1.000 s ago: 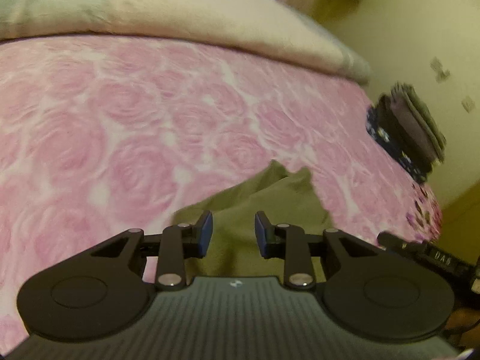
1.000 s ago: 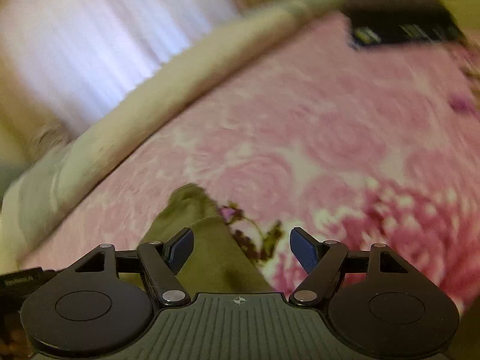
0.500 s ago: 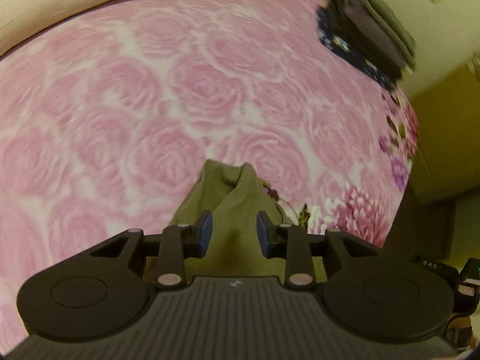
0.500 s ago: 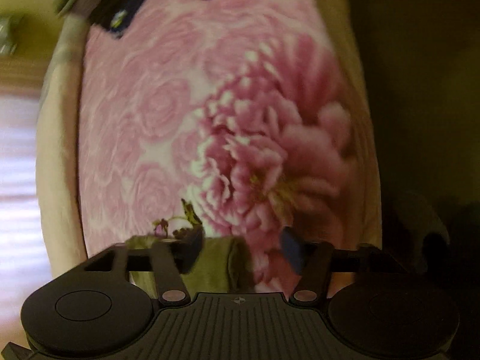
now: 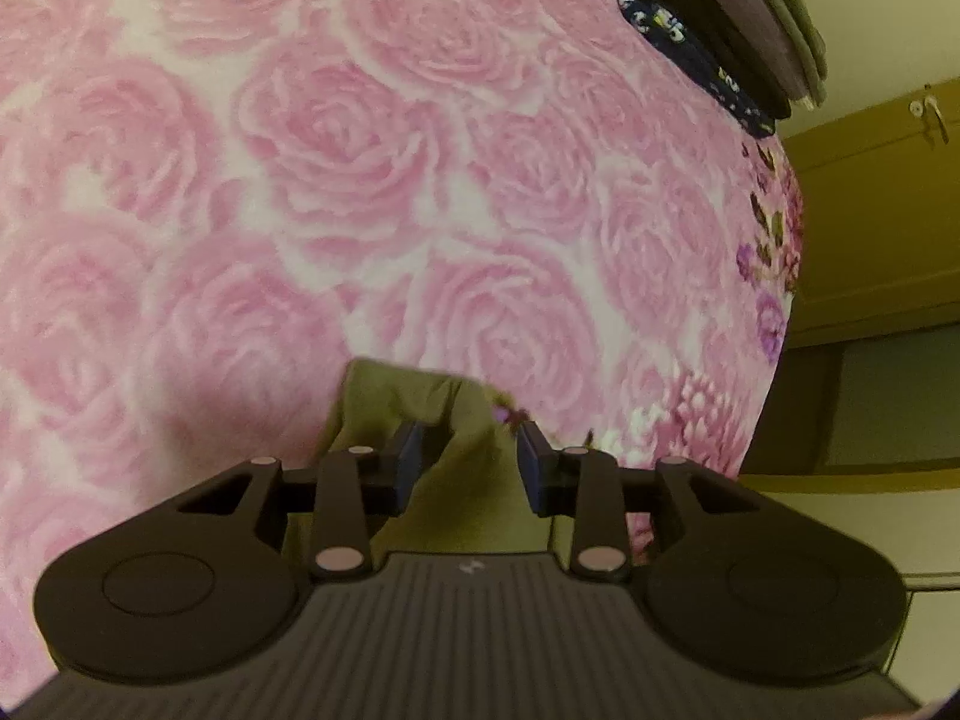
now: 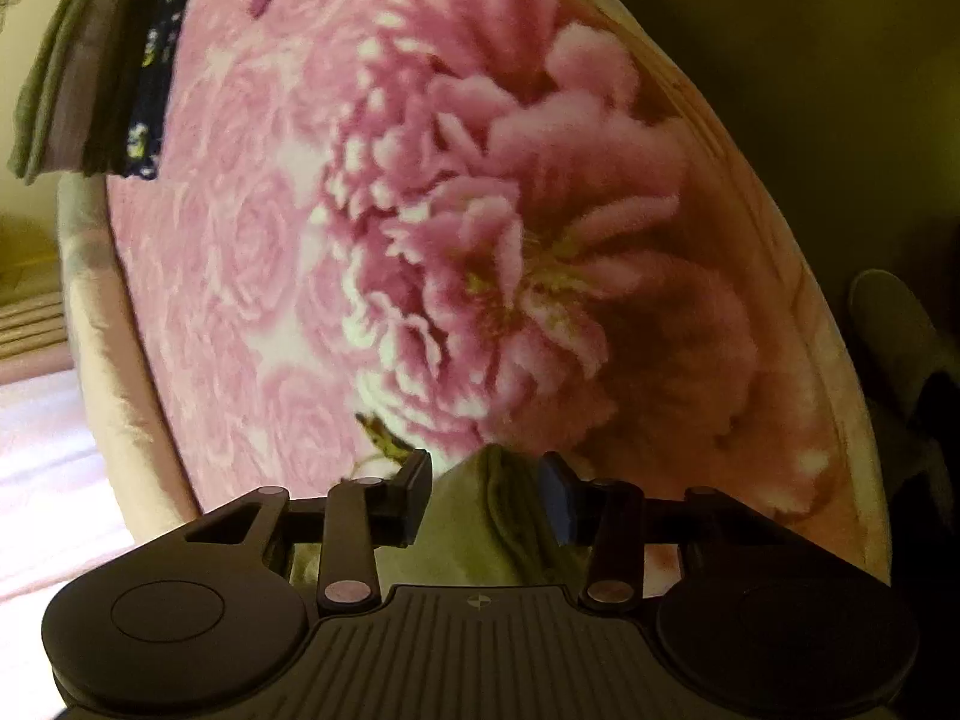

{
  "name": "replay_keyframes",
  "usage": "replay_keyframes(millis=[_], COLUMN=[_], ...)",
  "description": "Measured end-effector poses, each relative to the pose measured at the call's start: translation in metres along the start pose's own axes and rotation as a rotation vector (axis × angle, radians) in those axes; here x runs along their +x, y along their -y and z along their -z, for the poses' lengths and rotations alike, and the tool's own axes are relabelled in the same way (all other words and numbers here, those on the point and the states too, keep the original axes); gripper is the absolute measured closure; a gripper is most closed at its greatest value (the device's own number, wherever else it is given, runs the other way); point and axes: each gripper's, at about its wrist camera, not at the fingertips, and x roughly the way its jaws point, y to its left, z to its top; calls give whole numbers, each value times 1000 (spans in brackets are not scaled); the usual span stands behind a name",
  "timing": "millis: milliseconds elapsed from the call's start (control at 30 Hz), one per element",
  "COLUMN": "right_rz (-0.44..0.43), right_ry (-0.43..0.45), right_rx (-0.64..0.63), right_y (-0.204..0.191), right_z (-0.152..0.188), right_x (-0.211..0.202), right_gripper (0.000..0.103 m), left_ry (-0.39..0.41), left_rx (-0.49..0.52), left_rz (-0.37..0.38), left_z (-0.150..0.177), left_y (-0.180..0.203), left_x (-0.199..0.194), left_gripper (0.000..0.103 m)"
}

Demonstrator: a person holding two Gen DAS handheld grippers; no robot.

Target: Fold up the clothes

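Note:
An olive green garment [image 5: 390, 402] lies bunched on the pink rose blanket [image 5: 336, 150] near the bed's edge. My left gripper [image 5: 470, 465] points down over it. Its jaws are opening, and a fold of the cloth rises between the pads without being pinched. In the right wrist view the same garment [image 6: 462, 540] shows a folded edge between the fingers of my right gripper [image 6: 486, 501]. Those jaws are closing around the fold, and the pads stand close to it on both sides. The rest of the garment is hidden under the gripper bodies.
A stack of folded clothes [image 5: 732, 18] sits at the far corner of the bed, also seen as the stack [image 6: 90, 72] in the right view. A wooden cupboard door [image 5: 870, 210] stands beyond the bed's edge. A grey slipper-like shape [image 6: 894, 324] lies on the dark floor.
The left view swept across the bed toward its edge and tipped down; the pillow left the frame. The right view rolled strongly, and its jaws narrowed around the olive fold. The left jaws widened slightly.

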Motion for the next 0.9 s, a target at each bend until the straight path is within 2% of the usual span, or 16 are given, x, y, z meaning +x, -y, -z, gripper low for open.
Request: replay_keyframes(millis=[200, 267, 300, 333, 400, 500, 667, 733, 800, 833, 900], right_rz=[13, 15, 21, 27, 22, 4, -20, -16, -21, -24, -13], right_ry=[-13, -20, -19, -19, -16, -4, 32, 38, 40, 41, 41], right_rx=[-21, -38, -50, -64, -76, -76, -17, -1, 56, 86, 56], right_y=[-1, -2, -3, -4, -3, 0, 8, 9, 13, 14, 7], right_z=[3, 5, 6, 7, 8, 11, 16, 16, 16, 15, 15], right_x=[11, 13, 13, 13, 12, 9, 7, 8, 8, 7, 7], right_gripper=[59, 71, 72, 80, 85, 91, 94, 94, 93, 92, 88], left_ry=[-51, -74, -78, -83, -68, -1, 107, 128, 112, 101, 86], left_rx=[28, 46, 58, 71, 91, 94, 5, -96, -226, -241, -185], left_rz=[-6, -12, -20, -28, -33, 42, 171, 213, 252, 238, 173], left_z=[-14, -14, -13, -11, -8, -4, 8, 16, 20, 20, 12], left_y=[7, 9, 8, 8, 4, -4, -29, -42, -54, -53, -43], left_x=[29, 37, 38, 40, 38, 24, 9, 13, 19, 22, 22], left_gripper=[71, 74, 77, 92, 97, 100, 100, 100, 100, 98, 93])
